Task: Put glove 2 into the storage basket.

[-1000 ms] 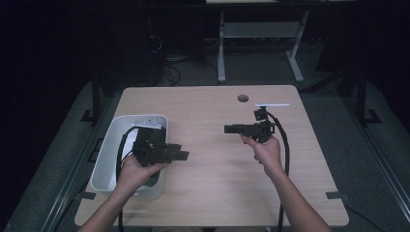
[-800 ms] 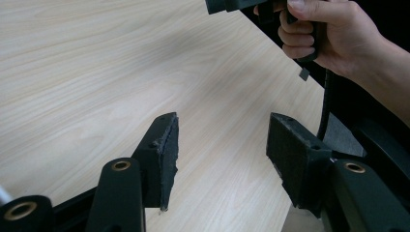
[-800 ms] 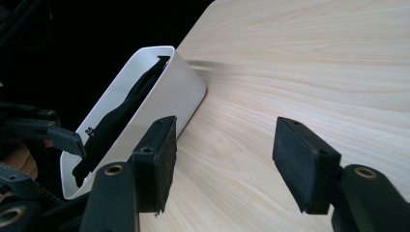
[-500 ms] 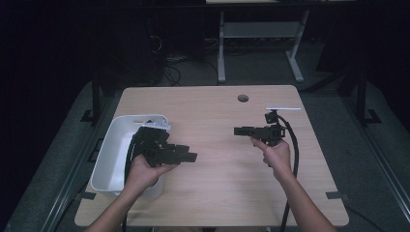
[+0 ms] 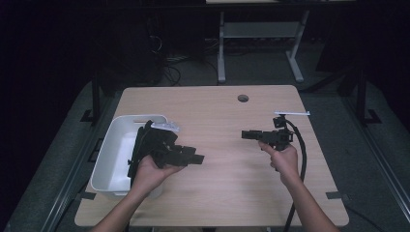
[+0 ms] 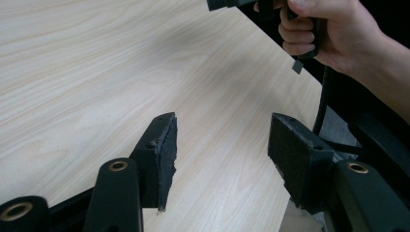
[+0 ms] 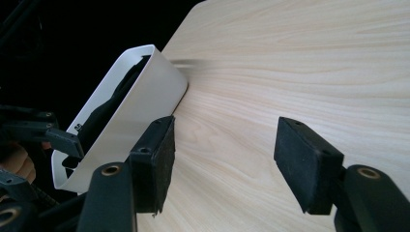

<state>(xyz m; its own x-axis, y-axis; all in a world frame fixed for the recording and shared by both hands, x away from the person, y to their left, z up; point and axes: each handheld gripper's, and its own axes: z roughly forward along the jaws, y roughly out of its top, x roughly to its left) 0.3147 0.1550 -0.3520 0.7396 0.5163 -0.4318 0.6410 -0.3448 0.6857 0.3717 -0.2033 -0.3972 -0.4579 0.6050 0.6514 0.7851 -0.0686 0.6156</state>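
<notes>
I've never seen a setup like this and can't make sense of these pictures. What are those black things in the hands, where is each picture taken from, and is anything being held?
A person stands at a wooden table and holds a hand tool in each hand; each ends in a two-jaw claw. The high view looks down from above: the left claw is at its left, the right claw at its right. The other two pictures come from small cameras riding on the tools, looking along their padded jaws. The left claw's view shows the right hand across the table; the right claw's view shows a white bin at the table's left side, with something dark inside that I cannot identify. Both claws stand open with bare wood between the jaws, so nothing is held.
</notes>
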